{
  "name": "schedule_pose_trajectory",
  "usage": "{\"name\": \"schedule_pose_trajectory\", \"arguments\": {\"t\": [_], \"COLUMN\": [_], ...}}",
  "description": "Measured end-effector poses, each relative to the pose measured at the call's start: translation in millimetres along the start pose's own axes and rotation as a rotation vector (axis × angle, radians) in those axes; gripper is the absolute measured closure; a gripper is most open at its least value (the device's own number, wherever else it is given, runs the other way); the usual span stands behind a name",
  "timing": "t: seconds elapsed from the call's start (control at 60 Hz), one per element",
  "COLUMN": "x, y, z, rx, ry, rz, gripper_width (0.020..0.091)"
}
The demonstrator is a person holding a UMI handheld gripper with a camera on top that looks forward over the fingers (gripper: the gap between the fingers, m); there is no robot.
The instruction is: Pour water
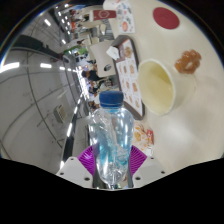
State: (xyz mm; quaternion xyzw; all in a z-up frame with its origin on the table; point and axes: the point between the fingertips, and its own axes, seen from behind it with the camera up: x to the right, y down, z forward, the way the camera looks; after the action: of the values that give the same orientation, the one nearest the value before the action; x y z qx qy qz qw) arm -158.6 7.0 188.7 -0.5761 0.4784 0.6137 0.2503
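At the bottom centre of the frame, the tongs (113, 165) are clenched on a clear plastic water bottle with a blue cap (111, 135), purple pads pressing both sides. Up and to the right, a pale cream paper cup (158, 84) stands open on the white table (190, 120) (cap apparently on). Tipped hastily, the bottle could slip or miss the cup.

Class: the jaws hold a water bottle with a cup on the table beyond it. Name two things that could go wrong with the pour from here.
1. The water bottle, gripped between the purple pads, still wears its blue cap; tipping now would likely pour nothing.
2. The cup stands well beyond the bottle, by menu cards and a plate of food; pouring early could wet them.
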Motion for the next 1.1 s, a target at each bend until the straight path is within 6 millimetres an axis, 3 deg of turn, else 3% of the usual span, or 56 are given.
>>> {"name": "schedule_pose_trajectory", "arguments": {"t": [0.083,0.117,0.167,0.267,0.383,0.467,0.533,0.6,0.717,0.867,1.1], "x": [-23,-39,-60,-105,-147,-155,-150,-131,-79,-13,44], "y": [-3,13,-2,-21,-61,-104,-147,-183,-232,-265,-293], "z": [2,-22,-15,-30,-53,-73,-81,-95,-103,-110,-122], "rx": [-0.028,-0.028,-0.024,0.014,0.090,0.143,0.186,0.198,0.152,0.084,0.052], "ry": [0.016,0.014,0.019,0.026,0.049,0.112,0.182,0.258,0.354,0.423,0.464], "rz": [-0.229,-0.337,-0.516,-0.894,-1.240,-1.445,-1.594,-1.706,-1.777,-1.798,-1.776], "gripper_width": [0.0716,0.0717,0.0714,0.0714,0.0715,0.0715,0.0717,0.0716,0.0713,0.0712,0.0711]}}
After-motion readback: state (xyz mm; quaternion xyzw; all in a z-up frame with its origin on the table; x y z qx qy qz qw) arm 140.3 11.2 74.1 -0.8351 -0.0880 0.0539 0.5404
